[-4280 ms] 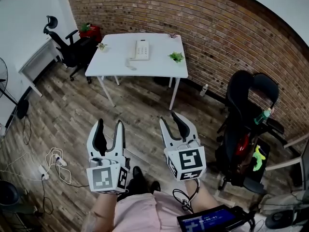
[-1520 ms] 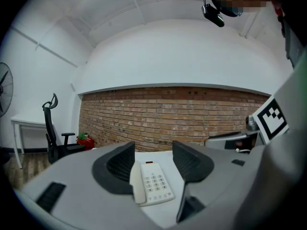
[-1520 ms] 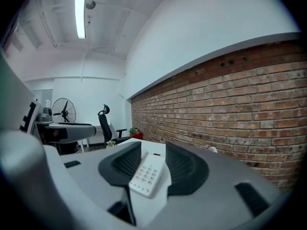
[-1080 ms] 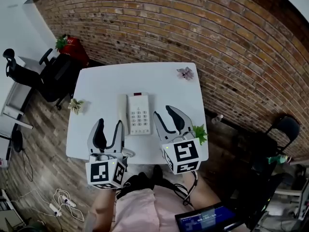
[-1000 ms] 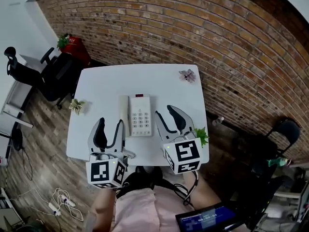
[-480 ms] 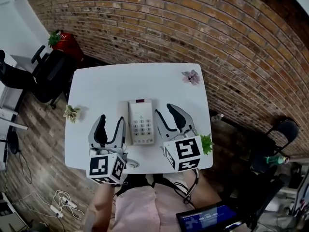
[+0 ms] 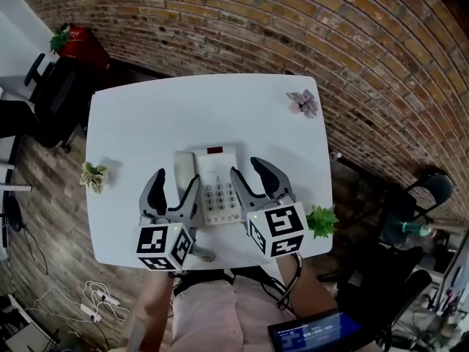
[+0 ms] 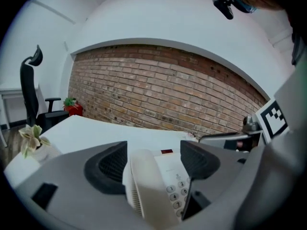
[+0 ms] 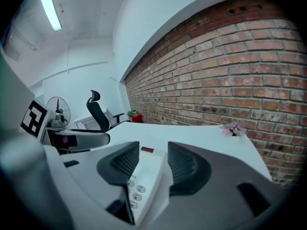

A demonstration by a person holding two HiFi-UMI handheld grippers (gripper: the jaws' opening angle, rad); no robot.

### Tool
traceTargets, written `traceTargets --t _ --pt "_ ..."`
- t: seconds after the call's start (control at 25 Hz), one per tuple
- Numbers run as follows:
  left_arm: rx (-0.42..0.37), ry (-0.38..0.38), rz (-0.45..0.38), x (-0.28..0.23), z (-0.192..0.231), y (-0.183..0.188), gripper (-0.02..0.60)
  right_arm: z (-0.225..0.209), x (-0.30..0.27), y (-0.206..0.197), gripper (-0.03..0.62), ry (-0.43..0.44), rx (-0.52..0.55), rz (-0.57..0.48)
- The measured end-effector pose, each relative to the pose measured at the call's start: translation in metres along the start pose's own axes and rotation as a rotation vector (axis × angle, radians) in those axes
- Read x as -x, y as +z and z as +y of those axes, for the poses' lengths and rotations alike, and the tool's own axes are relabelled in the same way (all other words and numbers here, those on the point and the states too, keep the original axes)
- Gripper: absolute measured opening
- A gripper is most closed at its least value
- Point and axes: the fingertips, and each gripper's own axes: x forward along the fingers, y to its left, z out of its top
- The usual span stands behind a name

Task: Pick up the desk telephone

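Observation:
A white desk telephone (image 7: 217, 185) with a keypad and a handset (image 7: 182, 171) on its left side lies on the white table (image 7: 198, 112). My left gripper (image 7: 174, 189) is low over the table, and its jaws have just been opening. They stand either side of the handset (image 8: 148, 186) without pressing on it. My right gripper (image 7: 253, 182) straddles the phone's right edge (image 9: 149, 174). Its jaws have also just opened a little, and a gap shows at the right pad. Neither gripper holds anything.
A small pale plant (image 7: 93, 174) sits at the table's left edge, a green plant (image 7: 321, 220) at the front right corner, a pink flower (image 7: 303, 103) at the far right. The phone's coiled cord (image 7: 201, 254) lies near the front edge. A brick wall (image 7: 242, 28) runs behind.
Both grippers have come down and forward from in front of the phone until their jaws flank it. The left jaws have spread wider. The phone has not moved.

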Motion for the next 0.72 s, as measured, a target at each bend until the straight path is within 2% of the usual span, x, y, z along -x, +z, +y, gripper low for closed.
traceTargets --t 0.28,0.4,0.72 --pt "0.104 -0.081 0.112 -0.034 0.007 -0.039 0.400 0.000 -0.033 -0.045 0.233 0.032 -0.076 0.113" --pt "0.122 -0.105 0.156 -0.043 0.009 -0.051 0.421 0.001 -0.042 -0.056 0.247 0.043 -0.094 0.140" --pt "0.270 -0.186 0.291 -0.053 0.013 -0.073 0.430 0.004 -0.057 -0.070 0.276 0.080 -0.170 0.188"
